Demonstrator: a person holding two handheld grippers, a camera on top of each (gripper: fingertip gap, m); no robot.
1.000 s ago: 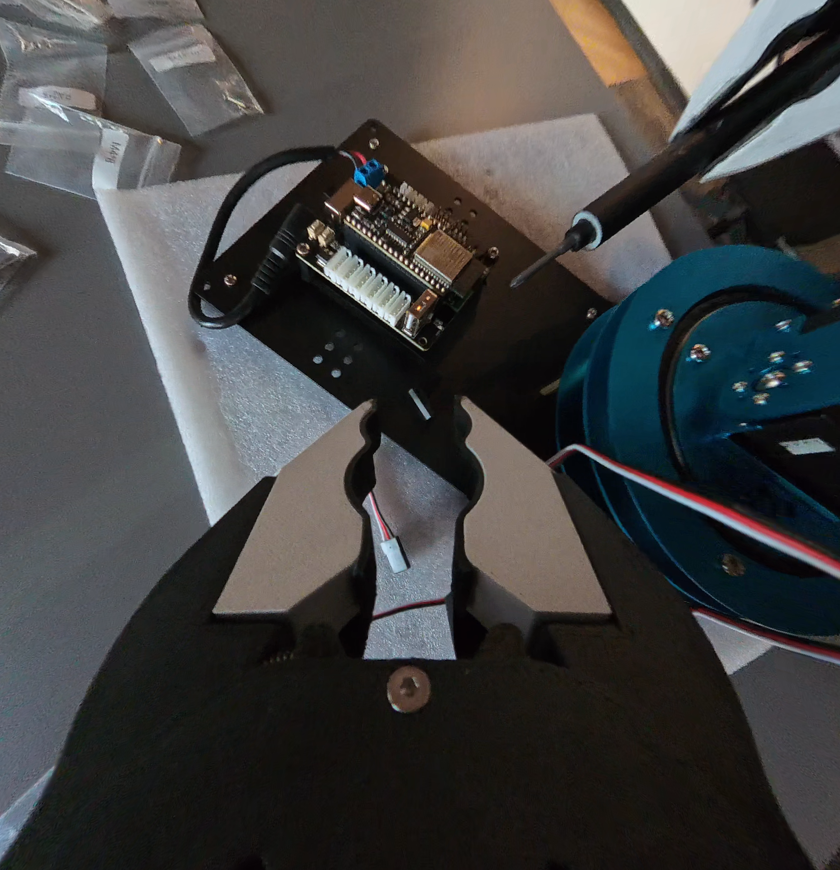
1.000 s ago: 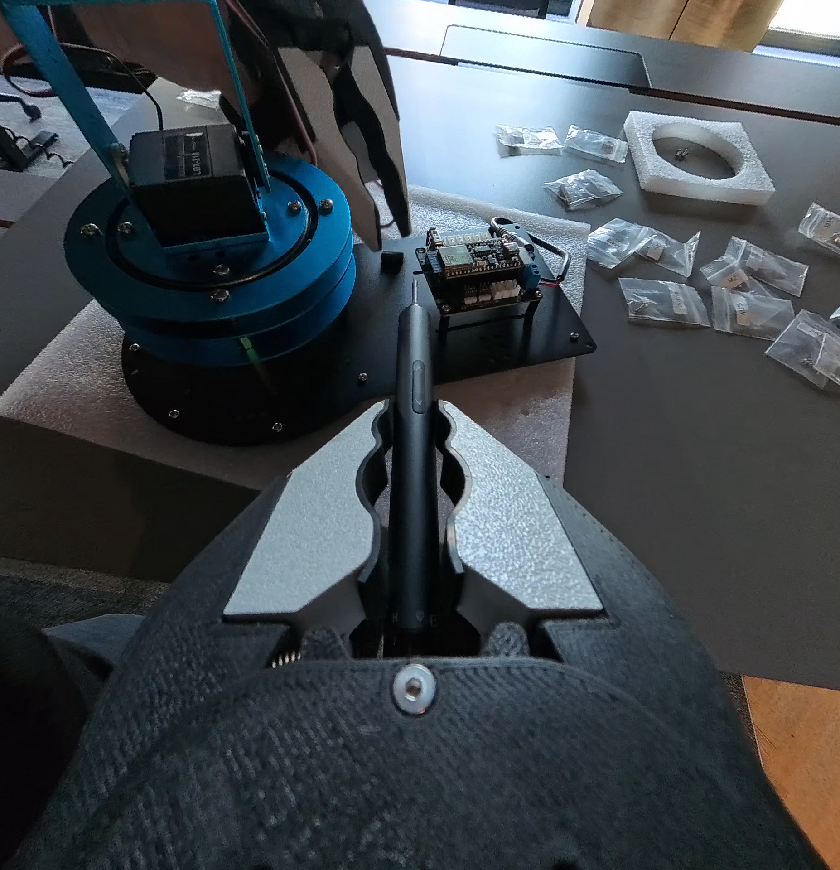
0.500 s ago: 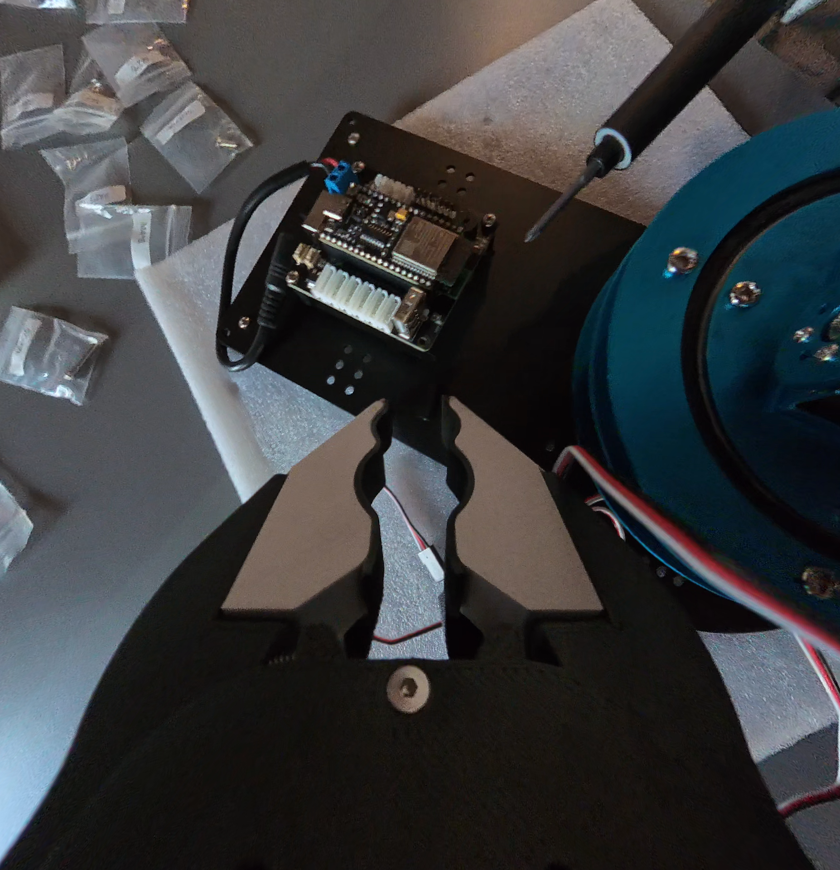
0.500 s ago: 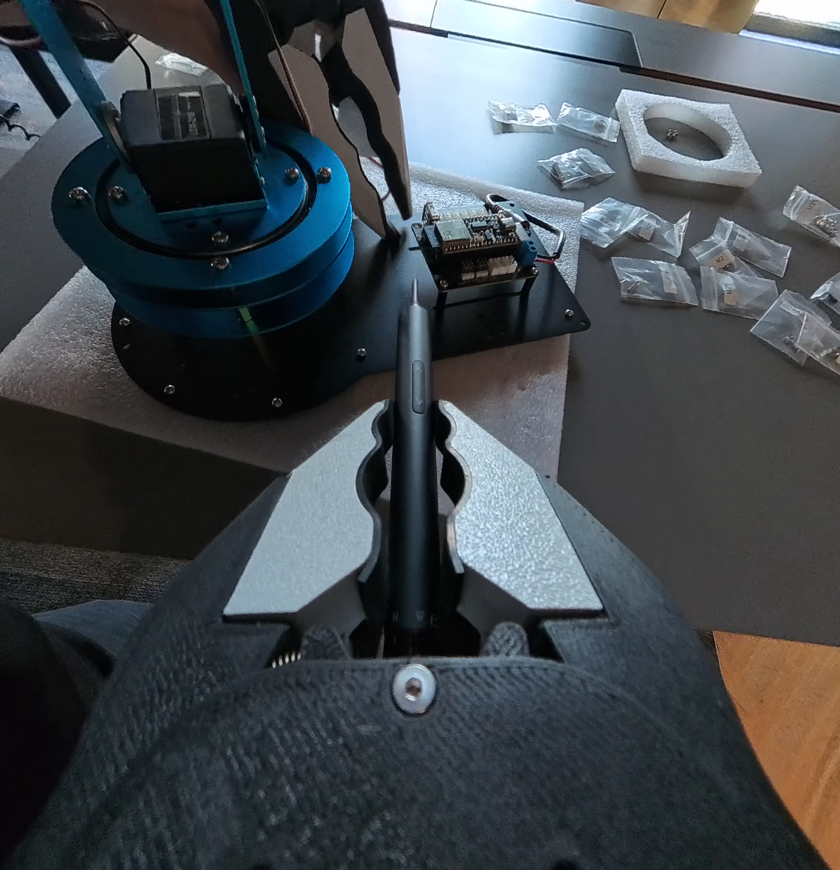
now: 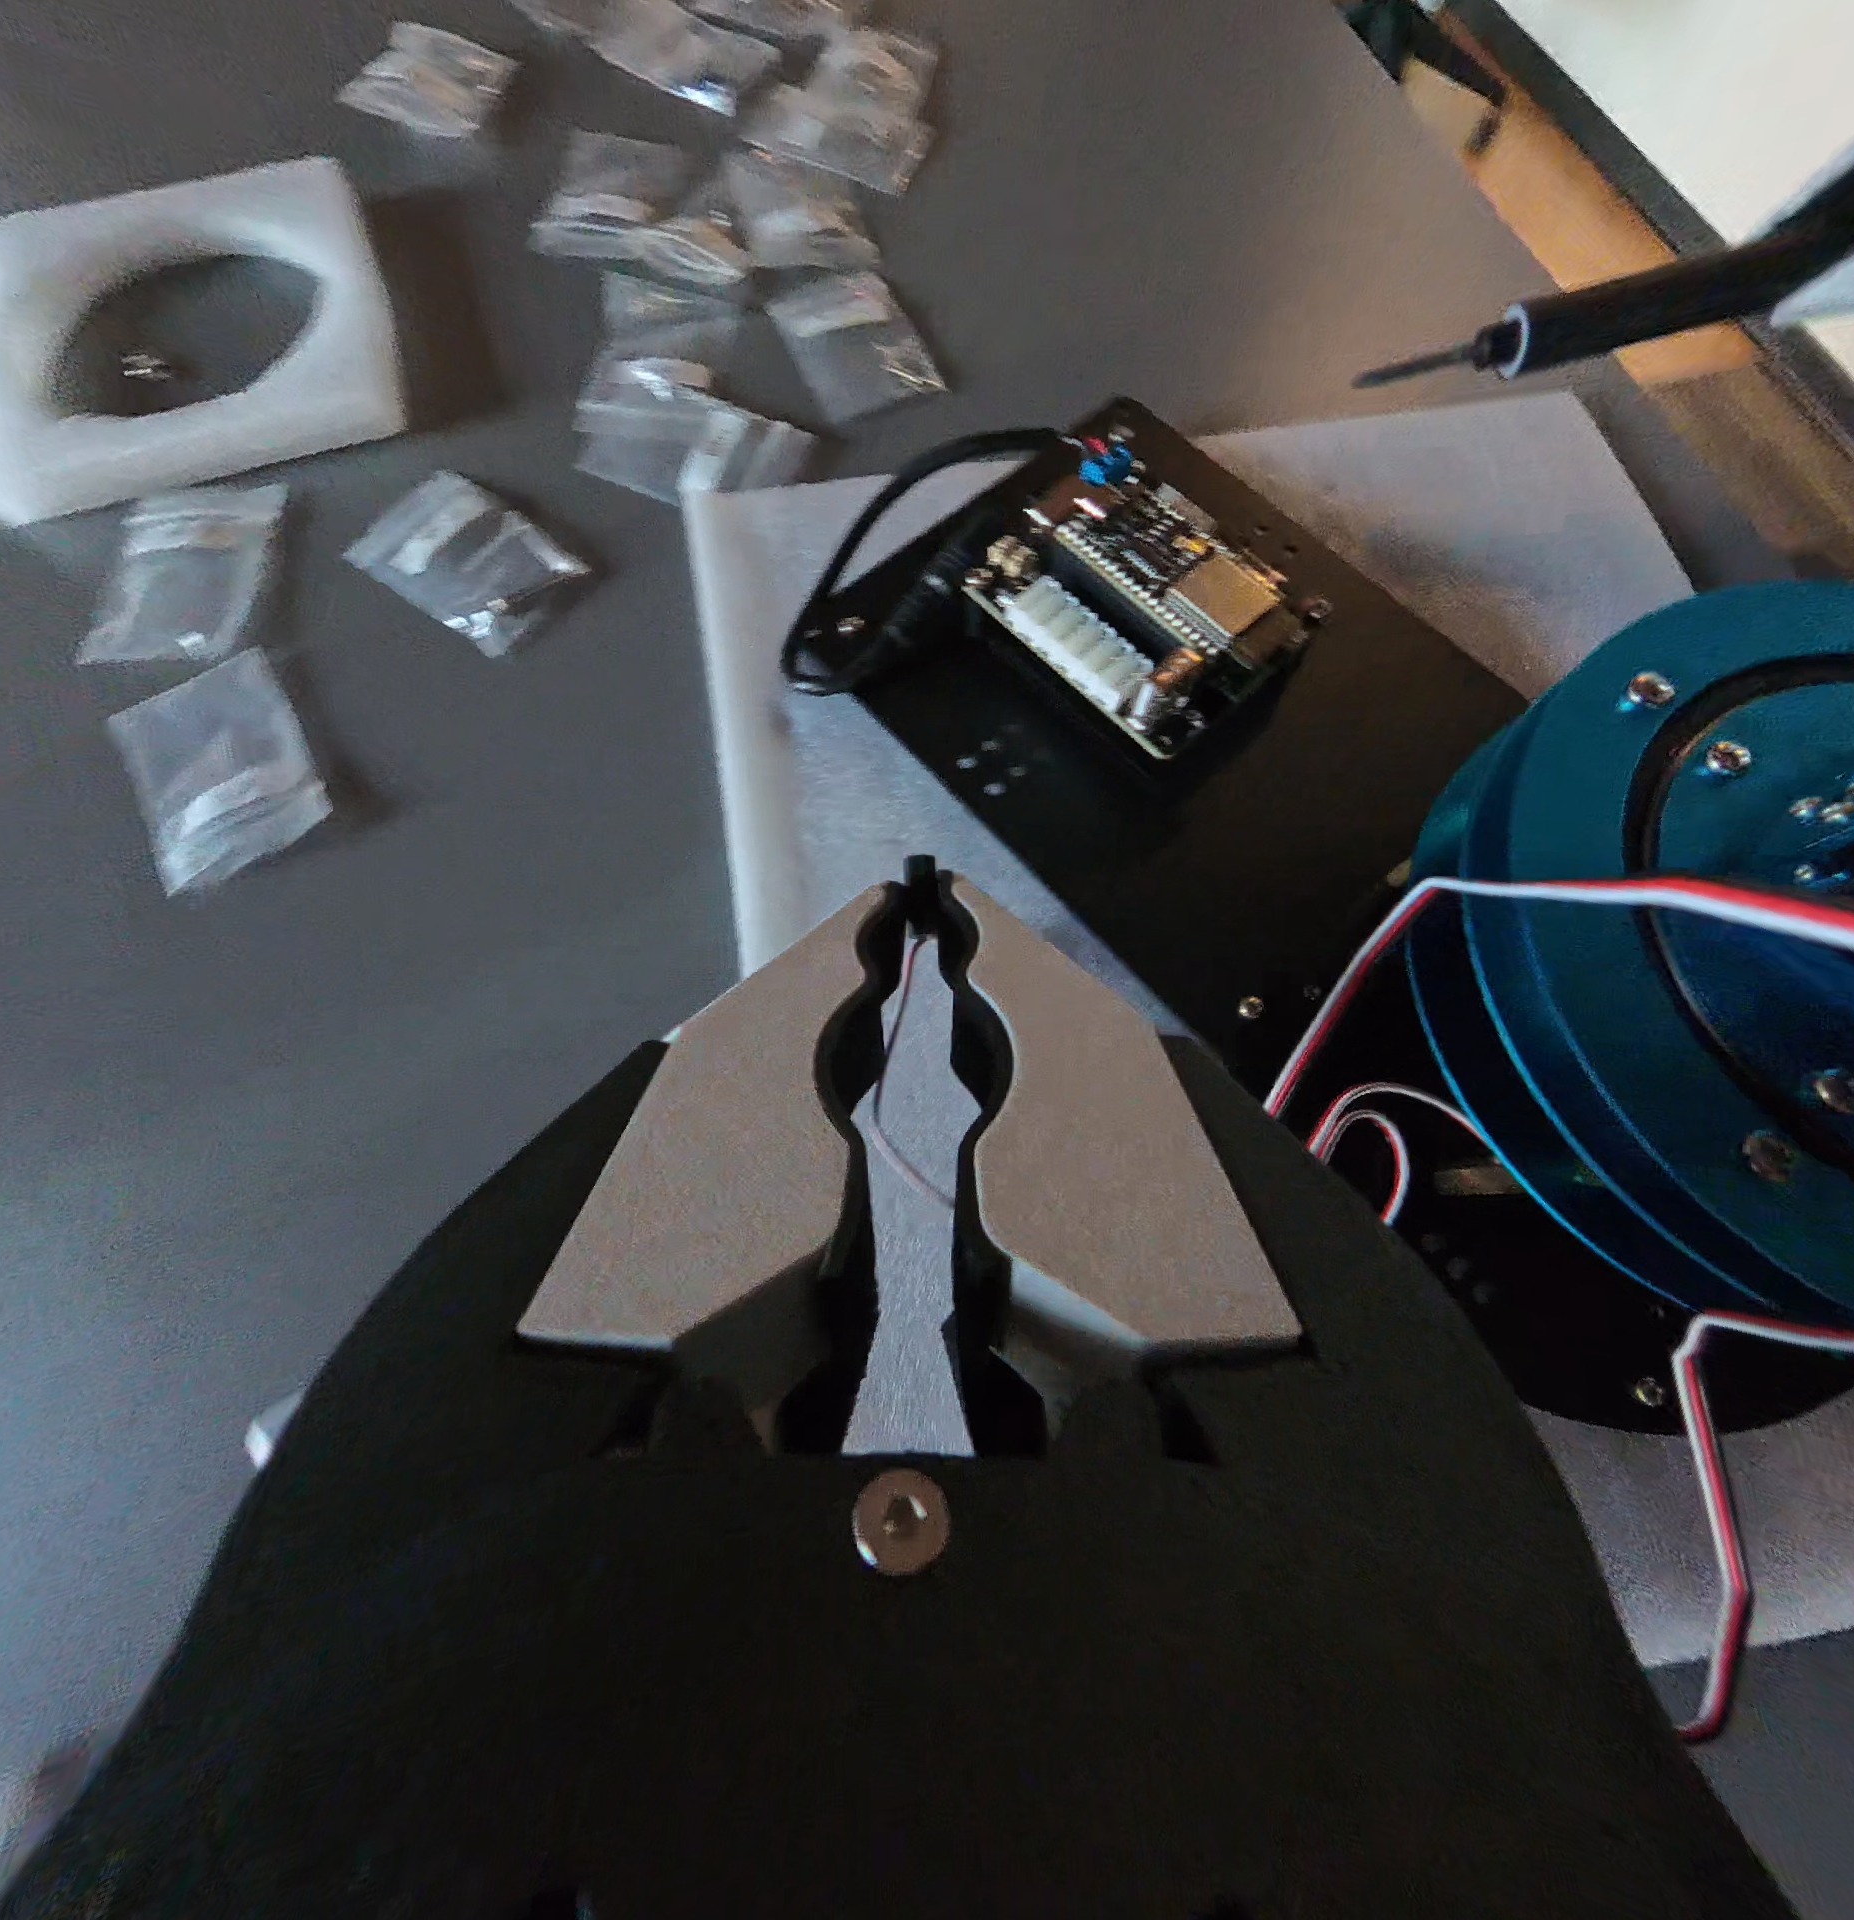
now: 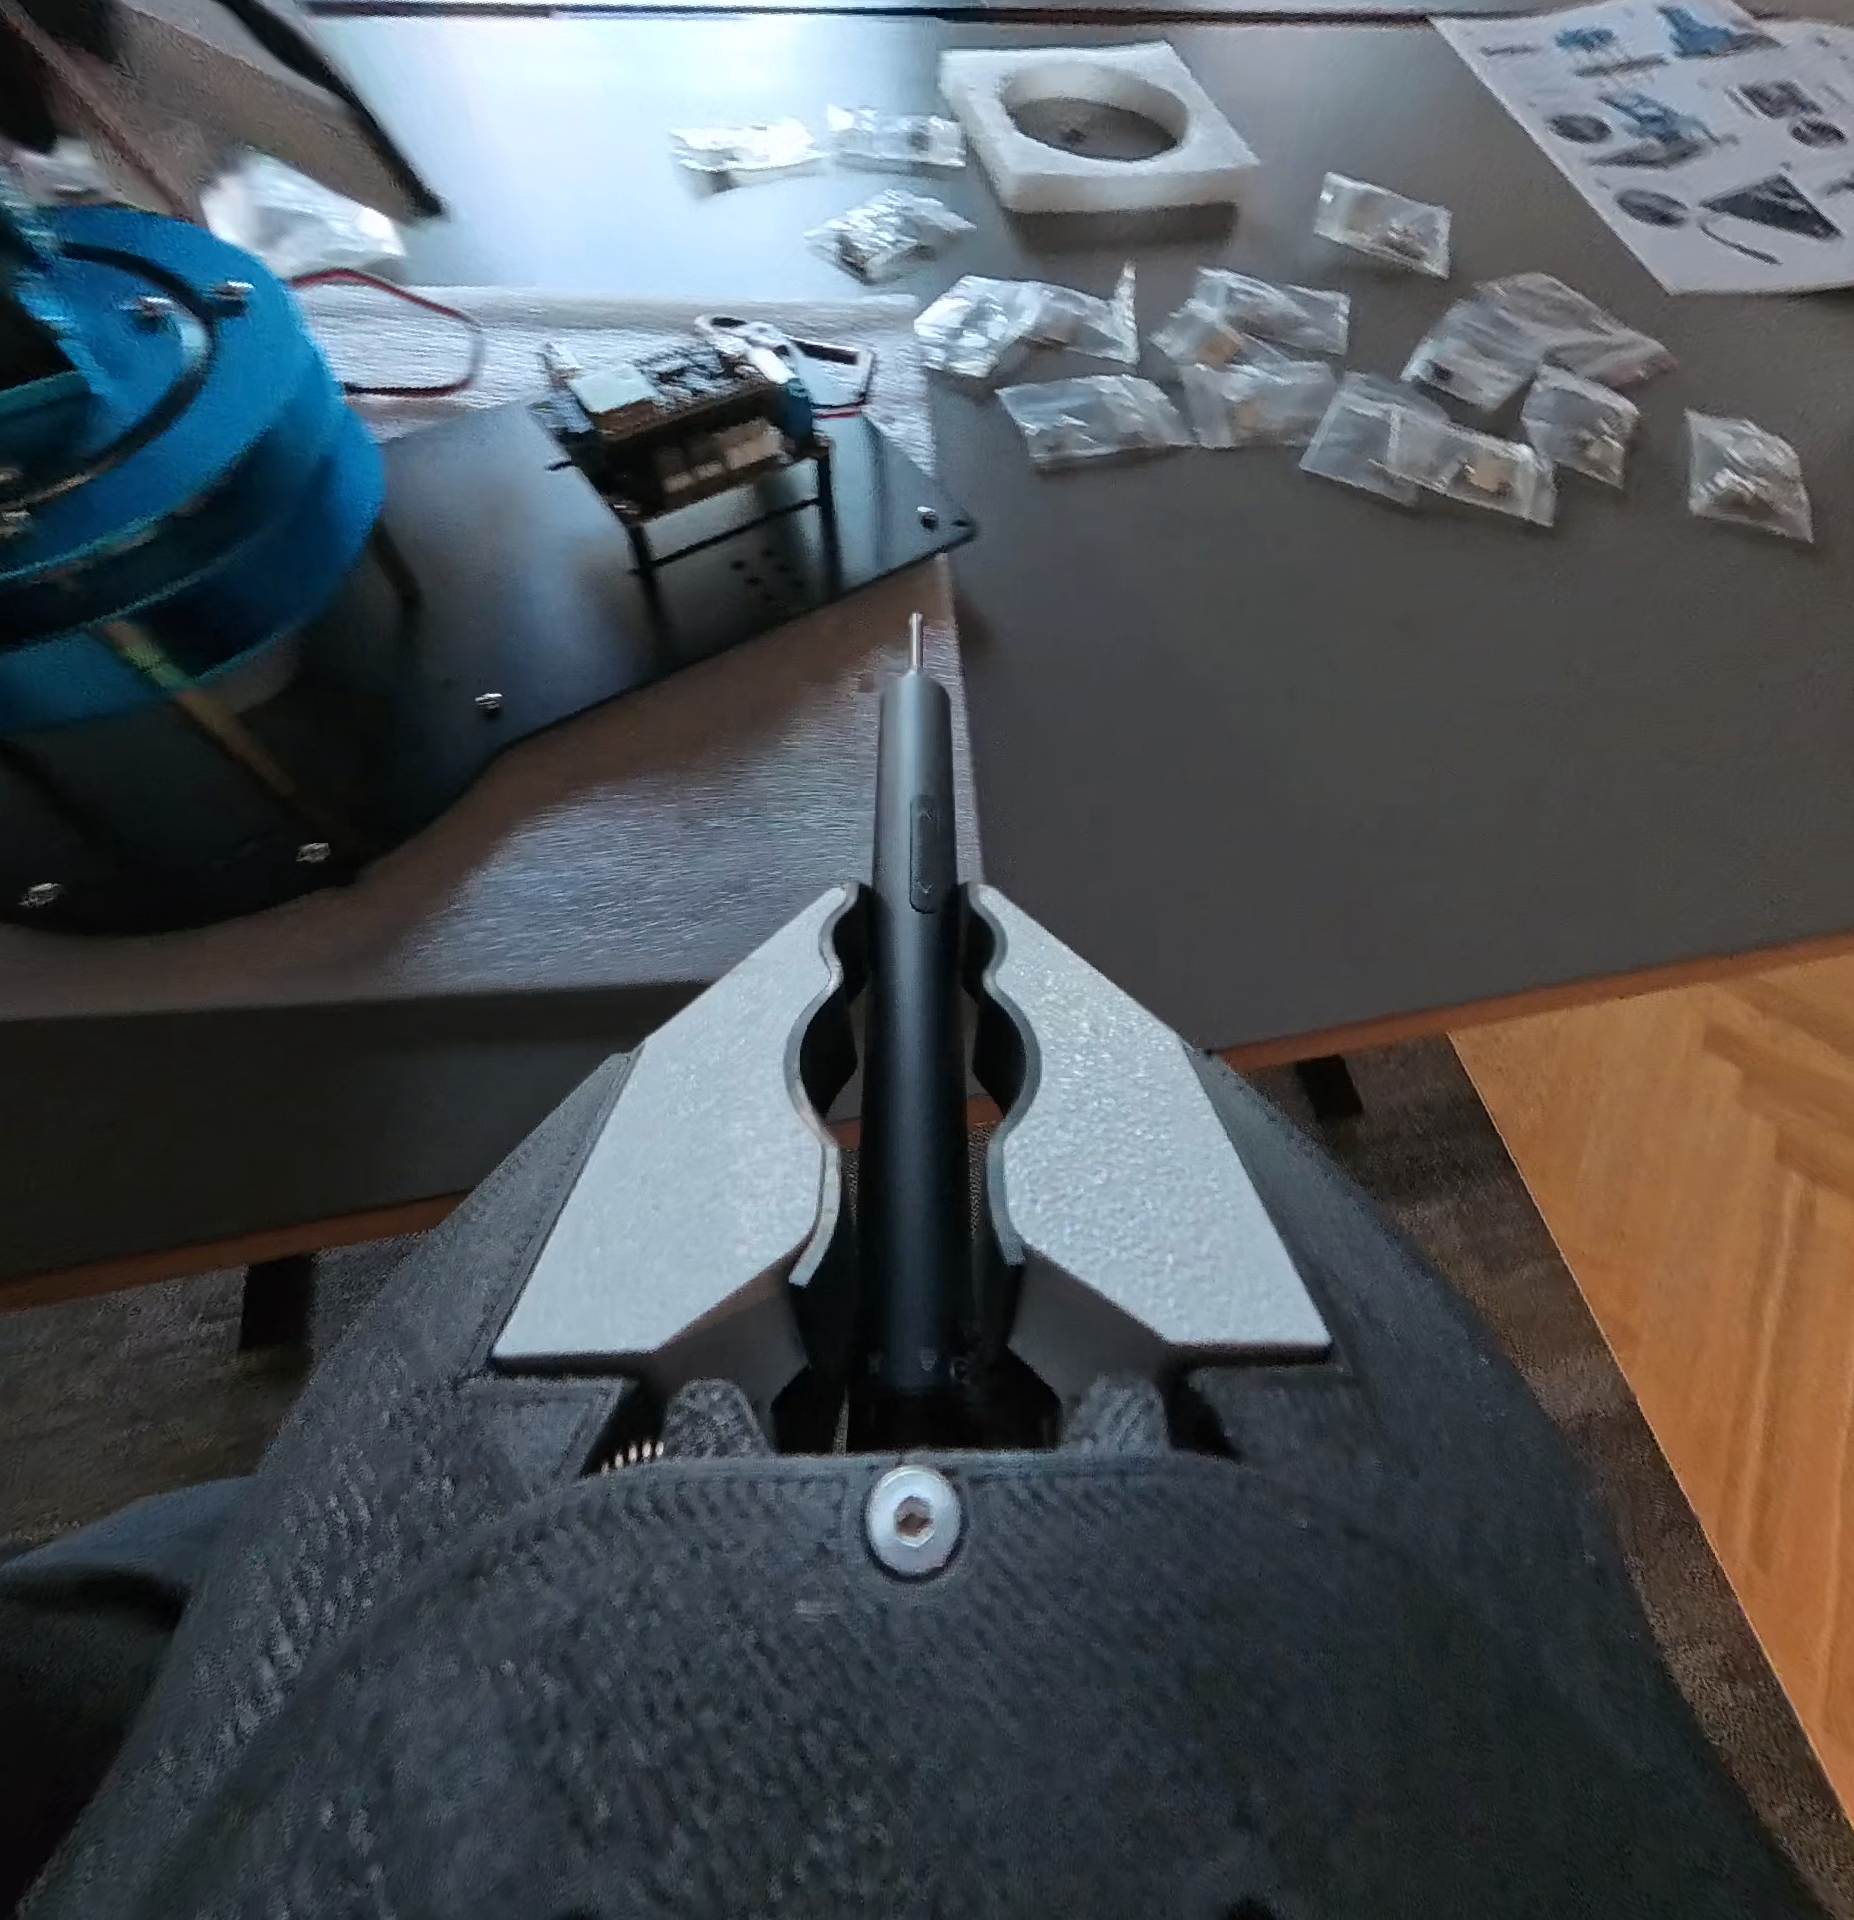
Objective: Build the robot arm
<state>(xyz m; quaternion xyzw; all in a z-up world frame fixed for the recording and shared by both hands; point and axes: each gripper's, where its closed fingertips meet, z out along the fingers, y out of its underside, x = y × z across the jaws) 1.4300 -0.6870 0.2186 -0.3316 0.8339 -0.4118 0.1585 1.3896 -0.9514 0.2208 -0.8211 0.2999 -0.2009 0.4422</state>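
The left gripper (image 5: 921, 902) points forward and down, its grey fingers (image 5: 757, 1101) nearly together at the tips, pinching a small black plug (image 5: 919, 875) with a thin wire (image 5: 895, 1081) trailing back between them; the right gripper (image 6: 910, 902) is held level and lower, its fingers (image 6: 694, 1164) clamped along a slim black screwdriver (image 6: 907, 935) whose bit points straight ahead.

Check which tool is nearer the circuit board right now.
Left. The left tool, pinching a thin wire's connector, sits just short of the circuit board. The right tool, gripping a screwdriver, hangs back by the table edge.
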